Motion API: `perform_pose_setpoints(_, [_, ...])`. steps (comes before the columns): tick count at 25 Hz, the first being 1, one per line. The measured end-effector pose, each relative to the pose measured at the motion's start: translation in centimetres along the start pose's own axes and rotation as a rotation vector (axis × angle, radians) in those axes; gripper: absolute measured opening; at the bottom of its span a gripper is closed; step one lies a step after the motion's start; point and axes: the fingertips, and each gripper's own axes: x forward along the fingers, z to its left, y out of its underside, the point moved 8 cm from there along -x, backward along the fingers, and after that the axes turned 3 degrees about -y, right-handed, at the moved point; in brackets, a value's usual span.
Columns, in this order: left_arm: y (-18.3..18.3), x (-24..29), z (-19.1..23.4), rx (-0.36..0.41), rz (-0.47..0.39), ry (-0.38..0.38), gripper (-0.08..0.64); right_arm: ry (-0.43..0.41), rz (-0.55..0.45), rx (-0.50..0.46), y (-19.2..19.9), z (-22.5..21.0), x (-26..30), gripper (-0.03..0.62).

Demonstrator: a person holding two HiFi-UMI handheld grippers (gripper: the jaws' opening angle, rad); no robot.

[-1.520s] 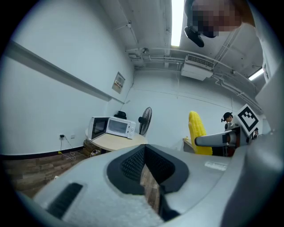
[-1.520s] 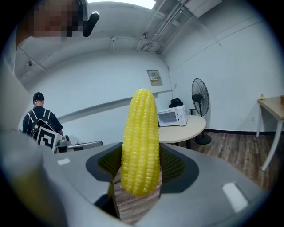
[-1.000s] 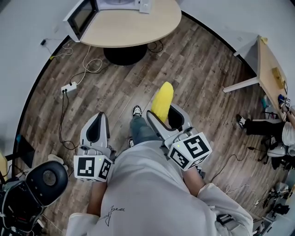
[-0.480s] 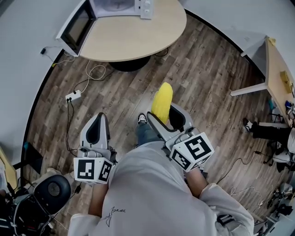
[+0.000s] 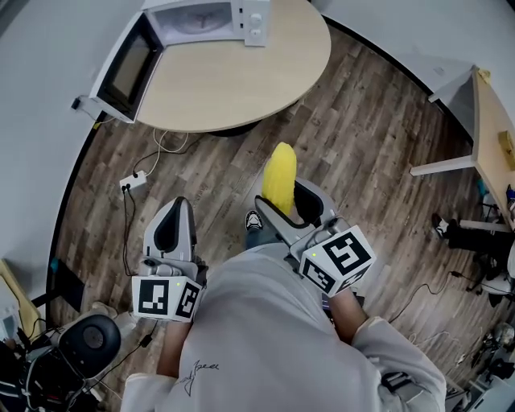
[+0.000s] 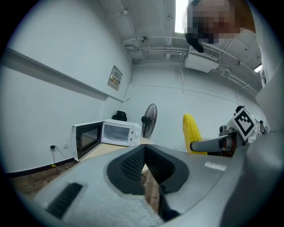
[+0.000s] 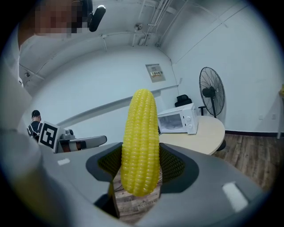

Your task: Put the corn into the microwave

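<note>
A yellow corn cob point(image 5: 279, 173) stands upright in my right gripper point(image 5: 286, 201), which is shut on its lower half; in the right gripper view the corn point(image 7: 141, 142) fills the middle between the dark pads point(image 7: 173, 164). The white microwave point(image 5: 205, 20) sits on the far side of a round table, its door point(image 5: 121, 68) swung open to the left and its cavity showing nothing inside point(image 6: 117, 132). Over the wooden floor, short of the table, my left gripper point(image 5: 171, 221) is held level and shut with nothing in it. Both grippers are well back from the microwave.
The round wooden table point(image 5: 241, 80) stands ahead on a dark base. A standing fan point(image 7: 212, 91) is behind it. A power strip point(image 5: 133, 183) with cables lies on the floor at left. An office chair point(image 5: 88, 338) is behind me on the left, and a desk point(image 5: 491, 137) and a seated person point(image 5: 467, 233) at right.
Both grippers have been carried forward across the floor towards the table; the microwave and table now show fuller and nearer in the head view. The corn stays gripped upright.
</note>
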Motion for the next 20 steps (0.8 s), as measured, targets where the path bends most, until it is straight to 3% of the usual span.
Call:
perform_pose_setpoints(10, [-1.1, 5.5, 2.6, -0.028, -0.005, -0.017, -0.011, -0.032, 0.016, -0.005, -2.7, -3.5, 4.9, 0.261])
perform_pose_setpoints(20, [-1.5, 9.6, 4.4, -0.051, 0.021, 0.009, -0.011, -0.007, 0.028, 0.005, -4.3, -5.7, 8.6, 0.261])
